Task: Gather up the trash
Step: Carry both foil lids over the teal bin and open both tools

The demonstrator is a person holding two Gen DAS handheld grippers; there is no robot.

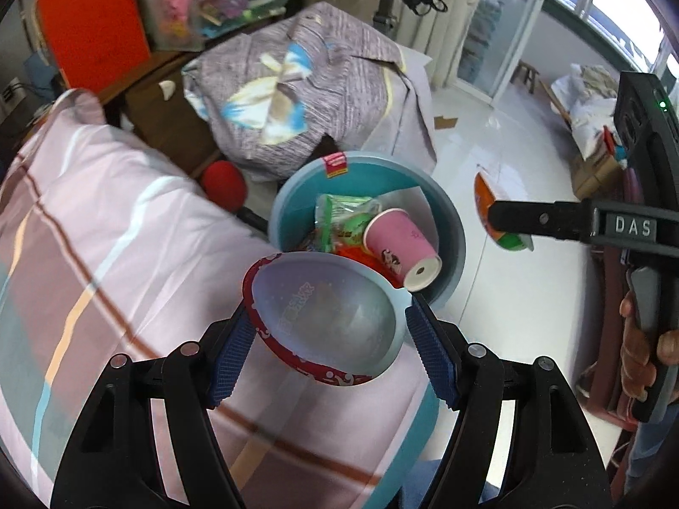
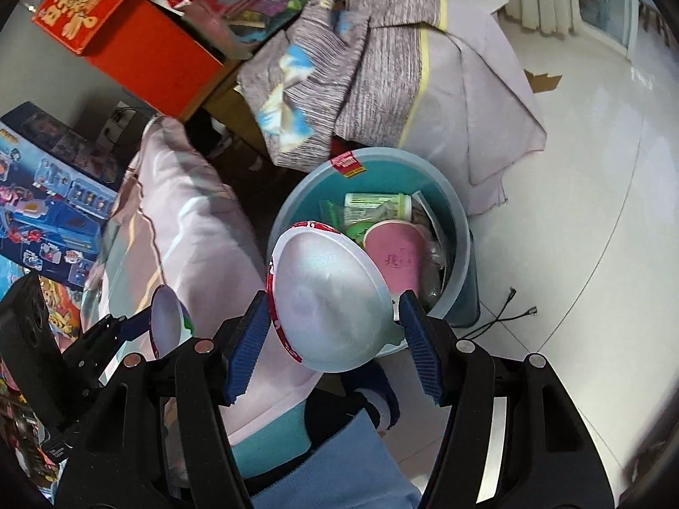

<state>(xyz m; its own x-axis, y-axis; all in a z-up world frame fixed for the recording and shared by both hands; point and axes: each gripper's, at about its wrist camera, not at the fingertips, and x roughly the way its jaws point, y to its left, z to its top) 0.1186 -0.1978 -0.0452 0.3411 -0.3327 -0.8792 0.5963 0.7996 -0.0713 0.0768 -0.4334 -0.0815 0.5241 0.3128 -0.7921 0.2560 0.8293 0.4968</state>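
- Left hand-held gripper clamps red-rim bowl; right hand-held gripper clamps 2nd bowl.
- Both bowls near blue bin rim, above bed edge.
- Step: carry to bin. Next, prob: get over opening, release.

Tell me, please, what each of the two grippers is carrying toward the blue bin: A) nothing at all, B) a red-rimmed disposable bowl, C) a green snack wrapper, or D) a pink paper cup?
B: the left gripper clamps a red-rimmed bowl, and the right gripper clamps another bowl, both near the bin that already holds the pink cup.
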